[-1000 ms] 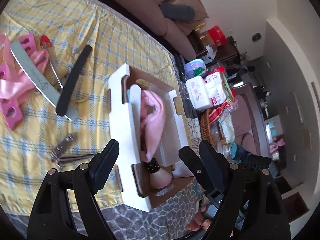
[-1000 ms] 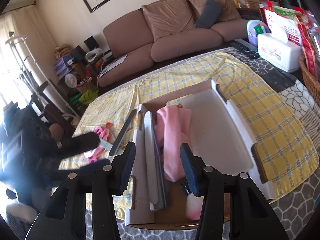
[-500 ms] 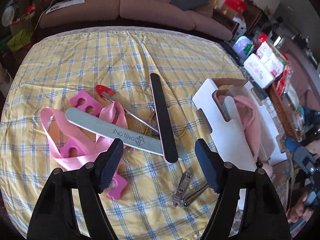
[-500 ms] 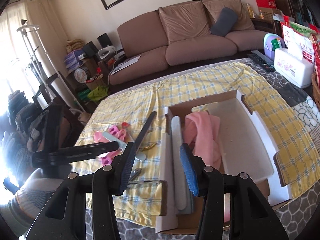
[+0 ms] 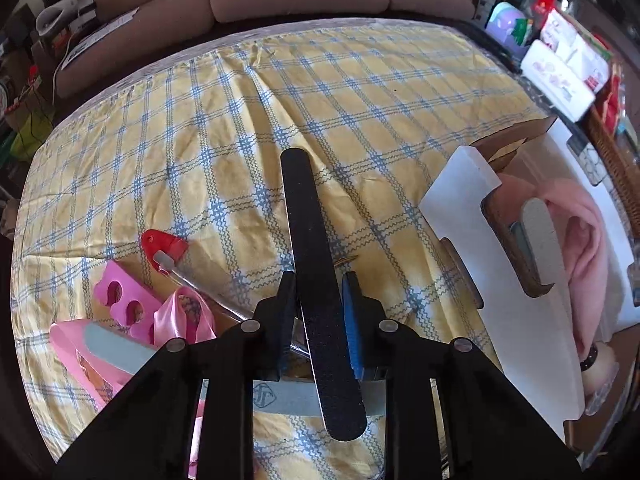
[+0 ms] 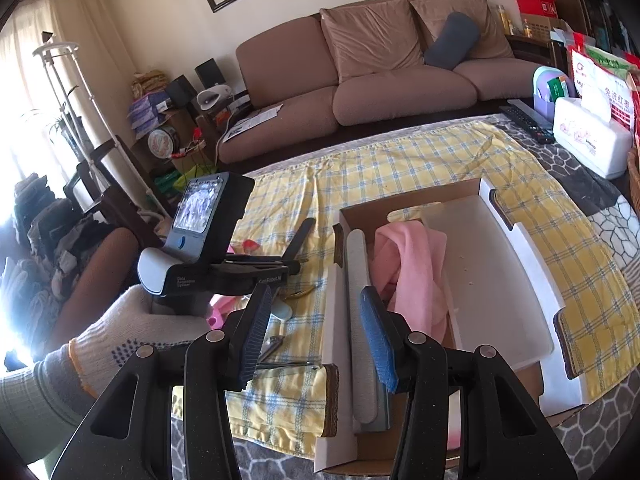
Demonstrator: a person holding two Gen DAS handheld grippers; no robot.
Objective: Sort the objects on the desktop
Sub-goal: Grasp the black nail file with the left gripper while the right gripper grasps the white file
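Note:
A long black nail file (image 5: pixel 308 240) lies on the yellow checked cloth (image 5: pixel 280 120). My left gripper (image 5: pixel 318 300) points down over the file's middle, its jaws closing, pads touching both edges. Under it lie a grey nail file (image 5: pixel 116 348), pink toe separators (image 5: pixel 120 296), a pink ribbon (image 5: pixel 184 316) and a red-capped tool (image 5: pixel 164 244). The white box (image 6: pixel 520 248) holds a pink cloth (image 6: pixel 412 264) and a grey file (image 6: pixel 360 300). My right gripper (image 6: pixel 312 340) hangs open over the box's near left edge, nothing between its fingers.
Nail clippers (image 6: pixel 272 344) lie on the cloth by the box's near corner. A gloved hand (image 6: pixel 132 328) holds the left gripper. A tissue box (image 6: pixel 592 140) and remote (image 6: pixel 528 120) stand at the far right; a brown sofa (image 6: pixel 360 80) runs behind the table.
My left gripper swung away from the box, tipped down over the pile and came onto the black nail file, its jaws narrowing from wide to the file's width. The right gripper barely shifted.

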